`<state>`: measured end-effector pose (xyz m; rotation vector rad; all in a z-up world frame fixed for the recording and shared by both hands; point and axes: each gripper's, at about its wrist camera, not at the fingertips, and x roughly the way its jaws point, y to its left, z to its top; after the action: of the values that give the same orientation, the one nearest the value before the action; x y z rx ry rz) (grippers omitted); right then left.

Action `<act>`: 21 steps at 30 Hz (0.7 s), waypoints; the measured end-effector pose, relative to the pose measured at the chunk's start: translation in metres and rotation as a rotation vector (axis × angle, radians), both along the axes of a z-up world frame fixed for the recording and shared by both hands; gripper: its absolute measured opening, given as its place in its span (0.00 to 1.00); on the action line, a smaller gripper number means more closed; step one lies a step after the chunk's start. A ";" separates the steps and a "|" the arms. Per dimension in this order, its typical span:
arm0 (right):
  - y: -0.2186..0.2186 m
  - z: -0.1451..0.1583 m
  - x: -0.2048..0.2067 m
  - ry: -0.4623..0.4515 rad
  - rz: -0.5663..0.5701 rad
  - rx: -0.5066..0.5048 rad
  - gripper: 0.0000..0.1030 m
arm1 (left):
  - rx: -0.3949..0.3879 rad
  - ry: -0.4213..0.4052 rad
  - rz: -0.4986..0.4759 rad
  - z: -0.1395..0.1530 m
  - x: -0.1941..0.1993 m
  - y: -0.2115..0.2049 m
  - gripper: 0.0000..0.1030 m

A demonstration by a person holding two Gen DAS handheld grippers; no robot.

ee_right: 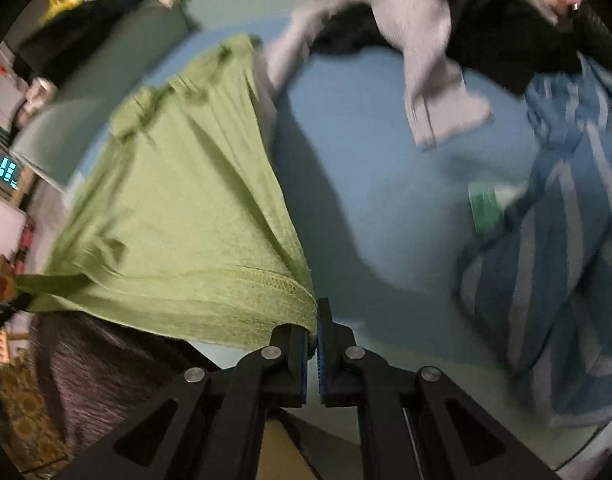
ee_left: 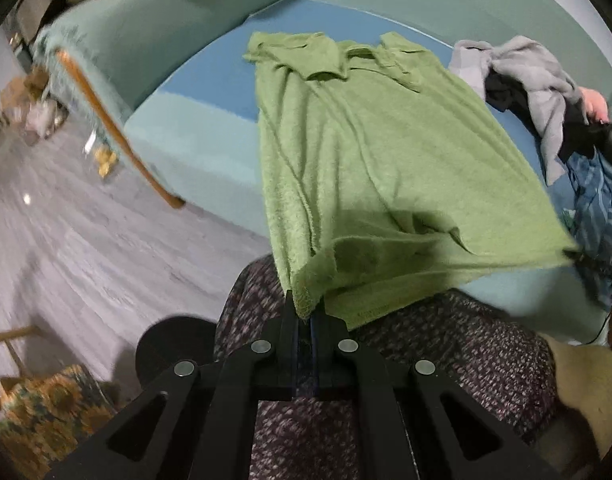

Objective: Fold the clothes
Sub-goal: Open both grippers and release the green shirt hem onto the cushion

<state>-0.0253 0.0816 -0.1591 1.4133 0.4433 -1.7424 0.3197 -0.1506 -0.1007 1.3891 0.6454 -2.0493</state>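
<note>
**Green shirt held taut by its hem over the sofa seat**

The green shirt [ee_left: 369, 152] is pinched at its two near hem corners: the left gripper [ee_left: 306, 312] is pressed together on one corner, the right gripper [ee_right: 313, 330] on the other. The hem is thus kept stretched and lifted off the near edge, probably so the cloth can be smoothed or folded evenly. The far part, with collar and sleeves, is laid flat on the blue seat [ee_left: 226, 80]. The fabric looks soft, creased lengthwise, and blurred by motion. A pile of other clothes [ee_left: 545, 92] is seen to the right.
</note>
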 end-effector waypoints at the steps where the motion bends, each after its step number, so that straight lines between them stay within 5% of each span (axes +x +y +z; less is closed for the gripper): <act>1: -0.001 -0.009 0.001 -0.011 -0.001 0.029 0.03 | 0.017 0.005 0.010 0.000 0.003 -0.002 0.05; 3: -0.005 -0.020 0.001 -0.023 0.003 0.063 0.04 | 0.051 0.014 0.029 -0.001 0.010 -0.007 0.10; 5: -0.010 -0.025 0.002 -0.017 0.008 0.092 0.04 | 0.085 0.024 0.048 -0.002 0.017 -0.012 0.31; 6: -0.012 -0.026 0.002 -0.015 0.010 0.098 0.07 | 0.085 0.030 0.059 0.001 0.021 -0.014 0.51; 7: -0.013 -0.023 -0.001 -0.007 0.009 0.104 0.22 | 0.079 0.037 0.072 0.006 0.025 -0.016 0.64; 9: -0.014 -0.018 -0.005 0.007 0.007 0.117 0.50 | 0.083 0.095 0.083 0.020 0.033 -0.023 0.67; 10: -0.014 -0.014 -0.010 0.007 0.003 0.123 0.52 | 0.088 0.123 0.088 0.025 0.037 -0.026 0.67; 16: -0.030 0.025 -0.044 -0.064 -0.021 0.053 0.53 | 0.006 0.108 0.112 0.039 0.013 -0.071 0.70; 21: -0.112 0.065 -0.055 0.092 0.103 0.043 0.53 | -0.084 0.048 0.048 0.022 -0.055 -0.111 0.70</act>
<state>-0.0805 -0.0302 -0.0942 1.3198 0.5961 -1.7283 0.2644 -0.2613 -0.0791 1.2688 0.6003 -2.0538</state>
